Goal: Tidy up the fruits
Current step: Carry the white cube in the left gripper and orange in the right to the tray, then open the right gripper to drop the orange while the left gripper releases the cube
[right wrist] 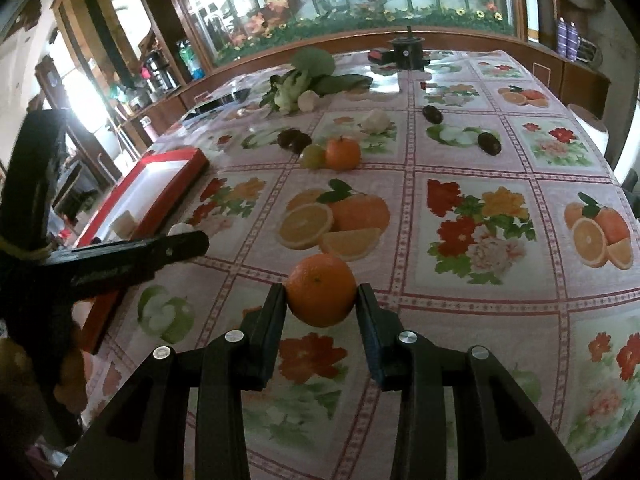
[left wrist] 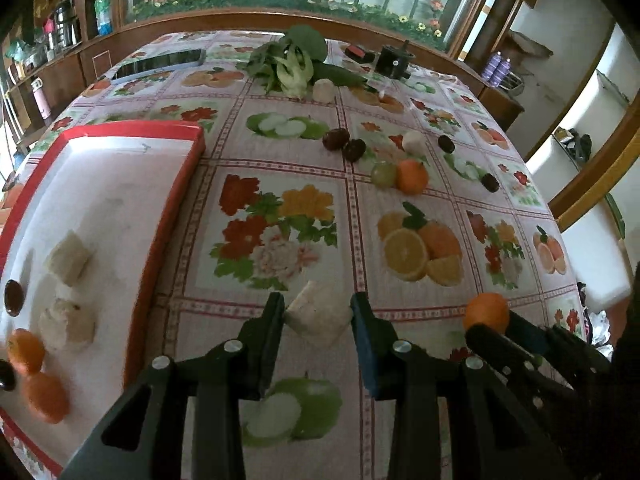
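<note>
Left gripper [left wrist: 318, 312]: its jaws are closed against a pale, wedge-shaped piece of fruit [left wrist: 318, 314], one finger on each side, holding it just above the desk [left wrist: 280, 152] near the right edge of the red tray [left wrist: 176, 184].
Right gripper [right wrist: 321, 294]: its jaws are pressed on both sides of an orange [right wrist: 321, 290], which sits between the fingertips over the flowered tablecloth.
Same orange, left view: it shows at the lower right, clamped between the right gripper's dark fingers [left wrist: 486, 330].
Red tray: it lies on the left part of the desk, with a white inner floor. Inside it are two pale chunks [left wrist: 69, 257], two small oranges [left wrist: 26, 350], and dark round fruits by its left rim [left wrist: 13, 297].
Loose fruit, mid-desk: a small orange [left wrist: 412, 176] touches a green grape-like fruit [left wrist: 383, 174]; two dark red fruits [left wrist: 344, 143] lie side by side just behind them; a white piece [left wrist: 414, 141] sits to their right.
Dark oval fruits: two lie well apart, towards the right side of the desk [right wrist: 489, 143].
Far end of desk: leafy greens [left wrist: 294, 62] lie beside a small white bulb [left wrist: 324, 90]; a phone [left wrist: 160, 65] rests at the far left; a black round object [left wrist: 394, 62] stands at the far right.
Left gripper, right view: its dark body reaches in from the left, a pale piece visible at its tip [right wrist: 180, 229], next to the tray.
</note>
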`<state>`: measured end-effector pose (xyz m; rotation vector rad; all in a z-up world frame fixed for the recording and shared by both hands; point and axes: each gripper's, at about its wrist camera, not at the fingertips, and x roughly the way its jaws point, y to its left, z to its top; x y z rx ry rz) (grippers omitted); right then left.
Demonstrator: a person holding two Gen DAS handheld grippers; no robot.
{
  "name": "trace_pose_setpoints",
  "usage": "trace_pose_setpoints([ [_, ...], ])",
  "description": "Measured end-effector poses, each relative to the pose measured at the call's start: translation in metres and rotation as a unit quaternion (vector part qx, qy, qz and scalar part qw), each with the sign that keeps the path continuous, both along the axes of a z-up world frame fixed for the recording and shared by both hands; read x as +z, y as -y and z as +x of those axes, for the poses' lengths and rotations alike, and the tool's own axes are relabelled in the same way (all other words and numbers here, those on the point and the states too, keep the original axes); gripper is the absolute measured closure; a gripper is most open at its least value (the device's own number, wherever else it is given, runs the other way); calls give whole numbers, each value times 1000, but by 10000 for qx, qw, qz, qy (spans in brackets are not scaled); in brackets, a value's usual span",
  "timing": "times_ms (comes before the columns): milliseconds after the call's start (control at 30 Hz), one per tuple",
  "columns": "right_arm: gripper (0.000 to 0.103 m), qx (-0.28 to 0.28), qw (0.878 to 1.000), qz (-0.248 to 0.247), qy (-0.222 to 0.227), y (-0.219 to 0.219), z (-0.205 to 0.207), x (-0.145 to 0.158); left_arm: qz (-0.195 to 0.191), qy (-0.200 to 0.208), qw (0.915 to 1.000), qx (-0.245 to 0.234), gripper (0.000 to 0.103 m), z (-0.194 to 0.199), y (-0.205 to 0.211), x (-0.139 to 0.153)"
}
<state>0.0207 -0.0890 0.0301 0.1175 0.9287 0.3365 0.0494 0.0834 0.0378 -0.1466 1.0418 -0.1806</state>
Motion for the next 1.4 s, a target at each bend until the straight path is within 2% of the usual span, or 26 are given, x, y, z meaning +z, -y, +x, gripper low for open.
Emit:
trace_pose_setpoints([
  [367, 68, 460, 9988, -72, 134, -62, 15, 13, -80, 192, 9990, 393, 66, -6, -59, 20],
  [567, 68, 783, 9967, -78, 204, -106, 28, 22, -108, 245, 9968, 751, 66, -6, -107, 26],
  [800, 68, 1064, 9938, -58, 307, -158, 46, 29, 34, 277, 9919, 1238, 66, -5, -167, 28],
  [1067, 68, 1389, 9894, -172, 389, -214, 68, 26, 203, 95, 9847, 1730, 66, 12, -220, 15],
  [1233, 68, 1563, 9860, -447, 365, -241, 78, 13, 272, -68, 9821, 1863, 66, 27, -233, 2],
  [1400, 68, 1587, 9846, -633, 361, -248, 86, 4, 257, -165, 9825, 1836, 66, 39, -234, -8],
])
